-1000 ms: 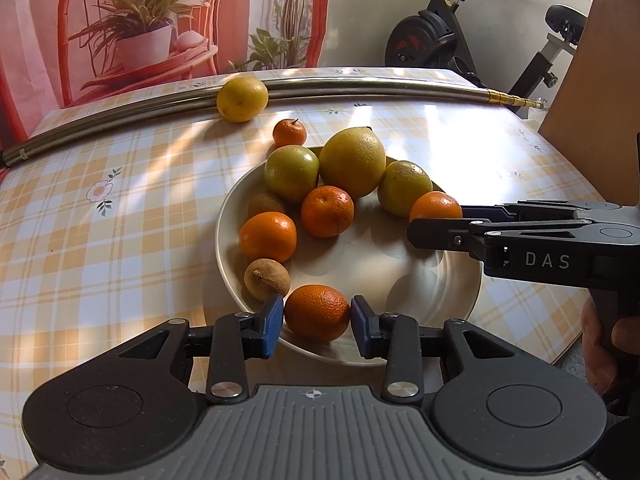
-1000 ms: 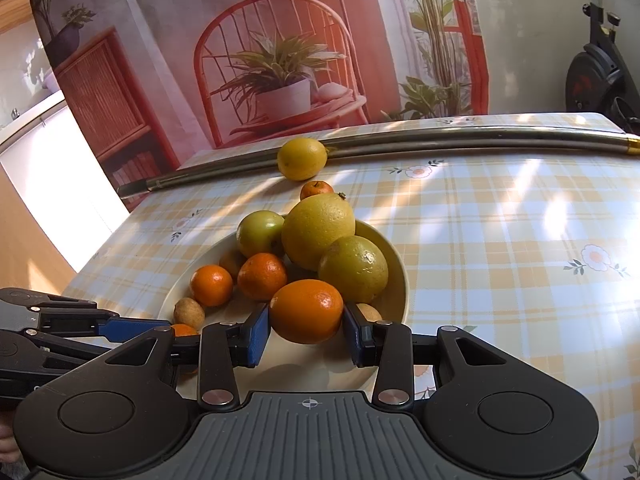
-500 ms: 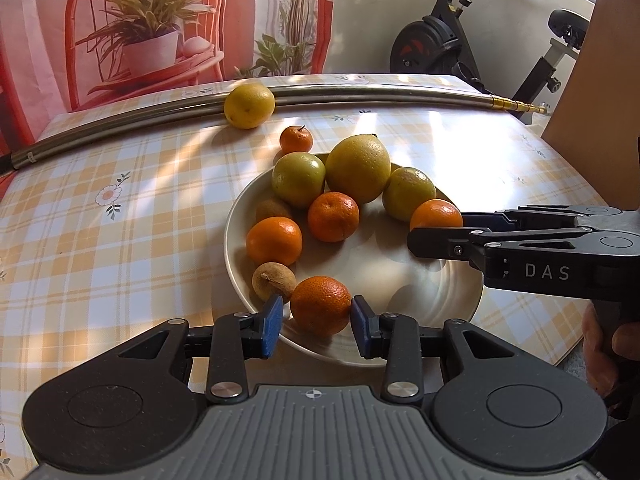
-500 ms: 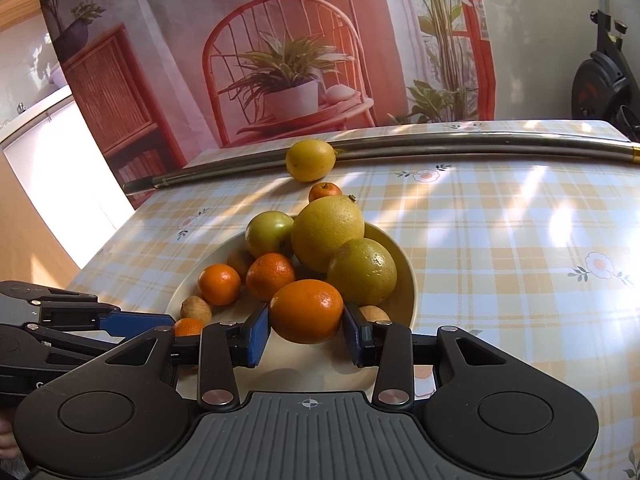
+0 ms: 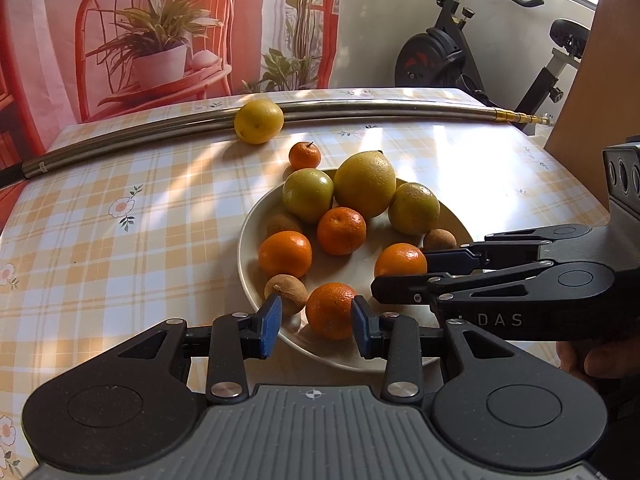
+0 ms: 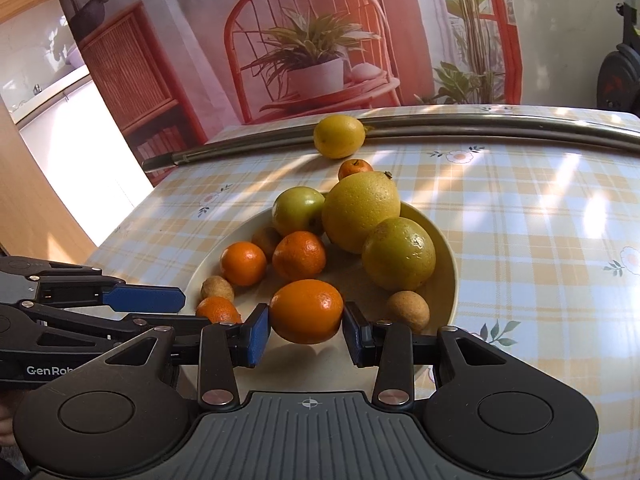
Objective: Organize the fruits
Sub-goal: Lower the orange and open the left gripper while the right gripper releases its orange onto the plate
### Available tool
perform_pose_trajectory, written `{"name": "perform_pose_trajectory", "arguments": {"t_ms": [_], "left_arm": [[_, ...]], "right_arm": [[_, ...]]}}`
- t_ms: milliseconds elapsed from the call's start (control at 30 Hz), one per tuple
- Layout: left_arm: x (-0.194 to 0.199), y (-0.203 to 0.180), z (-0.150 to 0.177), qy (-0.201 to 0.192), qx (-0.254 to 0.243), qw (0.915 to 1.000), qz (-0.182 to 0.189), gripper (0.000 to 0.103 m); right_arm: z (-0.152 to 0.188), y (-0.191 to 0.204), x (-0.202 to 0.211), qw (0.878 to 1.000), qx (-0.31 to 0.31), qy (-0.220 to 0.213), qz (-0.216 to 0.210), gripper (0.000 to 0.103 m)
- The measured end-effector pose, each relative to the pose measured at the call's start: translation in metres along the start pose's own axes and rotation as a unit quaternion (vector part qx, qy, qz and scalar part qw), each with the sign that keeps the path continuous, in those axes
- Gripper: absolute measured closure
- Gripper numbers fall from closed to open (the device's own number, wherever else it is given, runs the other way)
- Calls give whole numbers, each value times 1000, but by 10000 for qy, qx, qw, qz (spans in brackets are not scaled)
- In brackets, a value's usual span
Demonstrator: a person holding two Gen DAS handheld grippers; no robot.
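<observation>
In the near part of the cream round plate [image 5: 256, 240], two small oranges, each clamped between blue pads: one orange [image 6: 306, 311] clenched in the right gripper [image 6: 306, 330], lifted clear of the plate floor; the other orange [image 5: 331, 310] gripped by the left gripper [image 5: 316, 322]. Just left of that, touching, a brown kiwi-like fruit [image 5: 285, 293]. Further back, crowded together, more oranges and three larger yellow-green citrus. Beyond the rim, on the checked tablecloth [image 5: 120, 248], a tiny mandarin [image 5: 305, 155], then a yellow lemon [image 5: 259, 121] against a long metal pole [image 5: 360, 107].
</observation>
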State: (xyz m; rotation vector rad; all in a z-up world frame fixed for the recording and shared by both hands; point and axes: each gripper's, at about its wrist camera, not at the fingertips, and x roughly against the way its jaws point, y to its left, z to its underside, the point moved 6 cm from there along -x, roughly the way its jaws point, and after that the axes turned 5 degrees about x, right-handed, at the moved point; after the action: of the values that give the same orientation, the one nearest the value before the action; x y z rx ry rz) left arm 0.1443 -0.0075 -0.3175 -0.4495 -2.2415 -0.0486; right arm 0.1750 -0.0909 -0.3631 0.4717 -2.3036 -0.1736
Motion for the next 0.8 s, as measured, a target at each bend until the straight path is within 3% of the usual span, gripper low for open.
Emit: {"name": "perform_pose_trajectory", "arguments": {"t_ms": [400, 800], "left_arm": [[15, 34, -19, -533, 777, 9951, -308, 63], [13, 40, -19, -573, 909, 9934, -390, 63]], "right_arm": [[-9, 11, -20, 9995, 96, 212, -214, 67], [-18, 21, -37, 9986, 260, 316, -327, 67]]}}
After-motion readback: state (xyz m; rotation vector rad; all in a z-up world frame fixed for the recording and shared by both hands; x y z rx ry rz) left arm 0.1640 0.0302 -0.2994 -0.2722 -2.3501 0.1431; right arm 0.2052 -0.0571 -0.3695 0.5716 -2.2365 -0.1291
